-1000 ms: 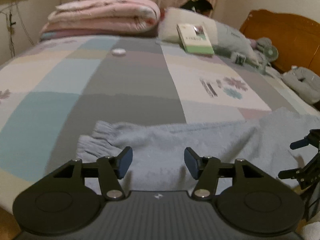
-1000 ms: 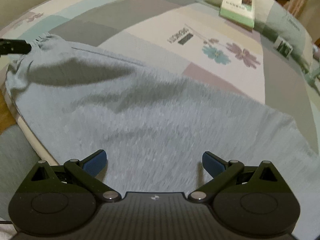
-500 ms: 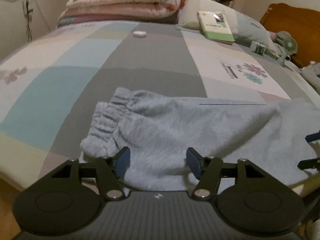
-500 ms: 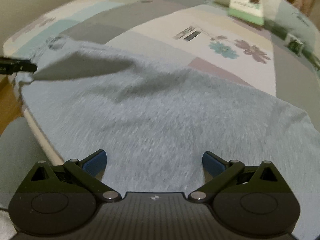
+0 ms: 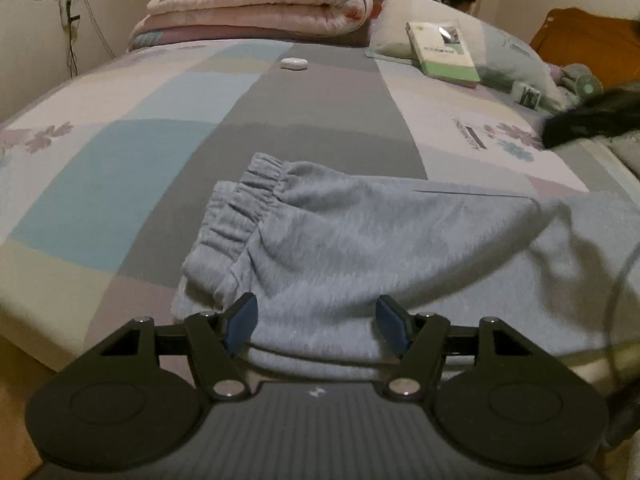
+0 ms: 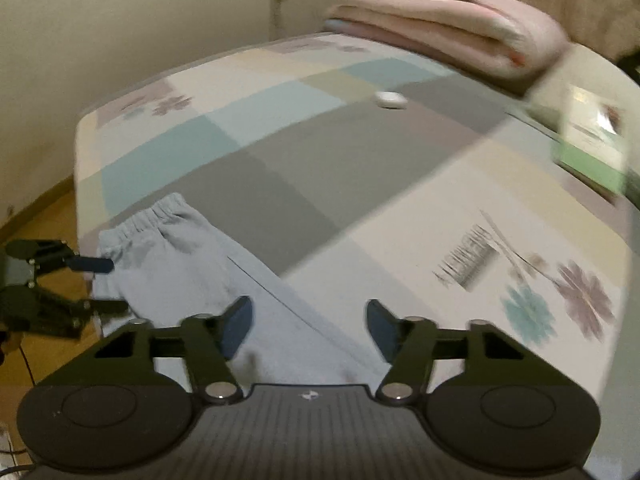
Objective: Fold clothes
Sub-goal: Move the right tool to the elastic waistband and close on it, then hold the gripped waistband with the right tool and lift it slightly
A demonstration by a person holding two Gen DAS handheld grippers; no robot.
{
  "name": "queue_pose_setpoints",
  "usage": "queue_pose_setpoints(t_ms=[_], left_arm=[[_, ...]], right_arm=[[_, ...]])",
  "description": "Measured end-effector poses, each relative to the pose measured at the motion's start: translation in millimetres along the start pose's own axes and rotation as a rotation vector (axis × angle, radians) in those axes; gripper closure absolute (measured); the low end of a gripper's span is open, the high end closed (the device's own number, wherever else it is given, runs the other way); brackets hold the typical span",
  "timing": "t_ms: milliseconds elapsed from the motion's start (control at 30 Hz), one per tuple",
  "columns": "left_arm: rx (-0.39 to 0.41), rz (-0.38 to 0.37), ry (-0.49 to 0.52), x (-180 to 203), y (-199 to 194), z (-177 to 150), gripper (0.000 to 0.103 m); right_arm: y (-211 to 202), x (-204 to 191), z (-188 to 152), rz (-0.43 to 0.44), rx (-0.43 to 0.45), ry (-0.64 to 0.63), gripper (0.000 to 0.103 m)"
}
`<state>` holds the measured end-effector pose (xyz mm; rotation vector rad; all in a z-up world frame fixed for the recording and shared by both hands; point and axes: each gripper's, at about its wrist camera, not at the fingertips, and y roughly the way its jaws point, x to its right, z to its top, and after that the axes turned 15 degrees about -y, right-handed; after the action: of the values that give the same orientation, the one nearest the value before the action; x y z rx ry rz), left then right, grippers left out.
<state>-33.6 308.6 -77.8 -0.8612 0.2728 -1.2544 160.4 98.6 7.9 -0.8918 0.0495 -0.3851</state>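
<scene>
Grey pants lie flat on the bed, cuffs just ahead of the left gripper, jaws apart, nothing pinched. Right gripper: jaws closing, cloth below, not clamped. Likely mid-fold; next needs a grip on an edge. Quilt and book lie beyond.

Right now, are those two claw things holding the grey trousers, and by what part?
No. The left gripper stands open over the trousers near the cuffs; the right gripper is closing, gripping nothing.
</scene>
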Motion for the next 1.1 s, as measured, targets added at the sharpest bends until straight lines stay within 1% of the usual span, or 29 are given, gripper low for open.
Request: queue_pose_setpoints(t_ms=[100, 167, 233, 333, 433, 600, 700, 800, 833, 867, 900, 967, 1100], left_arm=[[0.001, -0.012, -0.001, 0.1, -3.4, -3.9, 0.035], [0.001, -0.017, -0.001, 0.1, -5.3, -6.2, 0.035], [0.006, -0.026, -0.009, -1.2, -7.4, -7.8, 0.035], [0.01, -0.043, -0.034, -4.6, -9.2, -9.5, 0.034], [0.012, -0.052, -0.048, -6.1, -10.4, -10.8, 0.033], [0.014, -0.05, -0.051, -4.5, -9.5, -10.3, 0.031], [0.016, -0.05, -0.051, -4.5, -8.6, -10.5, 0.031], [0.018, -0.052, -0.056, -5.8, -8.8, -10.9, 0.031], [0.019, -0.053, -0.058, -6.4, -9.1, -11.1, 0.031], [0.02, -0.054, -0.061, -6.8, -9.6, -11.1, 0.031], [0.021, -0.056, -0.063, -7.3, -10.2, -11.1, 0.031], [0.024, -0.059, -0.069, -8.1, -11.7, -11.0, 0.031], [0.033, -0.076, -0.099, -10.2, -16.3, -10.8, 0.031]], right_arm=[[41.6, -8.0, 17.5, 0.05, -0.037, -0.056, 0.057], [66.2, -13.6, 23.1, 0.096, -0.061, -0.067, 0.072], [84.3, -19.7, 27.8, 0.138, -0.073, -0.078, 0.079], [99.7, -28.4, 30.1, 0.16, -0.081, -0.108, 0.079], [106.2, -34.5, 32.4, 0.194, -0.073, -0.116, 0.078], [104.4, -44.5, 30.1, 0.193, -0.059, -0.128, 0.078], [104.1, -54.9, 27.7, 0.21, -0.062, -0.164, 0.078], [106.2, -65.0, 25.7, 0.178, -0.062, -0.212, 0.078], [105.6, -66.0, 26.5, 0.178, -0.059, -0.215, 0.079], [104.3, -66.3, 27.7, 0.184, -0.056, -0.219, 0.091], [103.0, -66.7, 29.3, 0.192, -0.051, -0.223, 0.099], [99.0, -67.6, 34.8, 0.202, -0.034, -0.236, 0.1], [88.3, -66.2, 55.7, 0.156, 0.024, -0.29, 0.1]])
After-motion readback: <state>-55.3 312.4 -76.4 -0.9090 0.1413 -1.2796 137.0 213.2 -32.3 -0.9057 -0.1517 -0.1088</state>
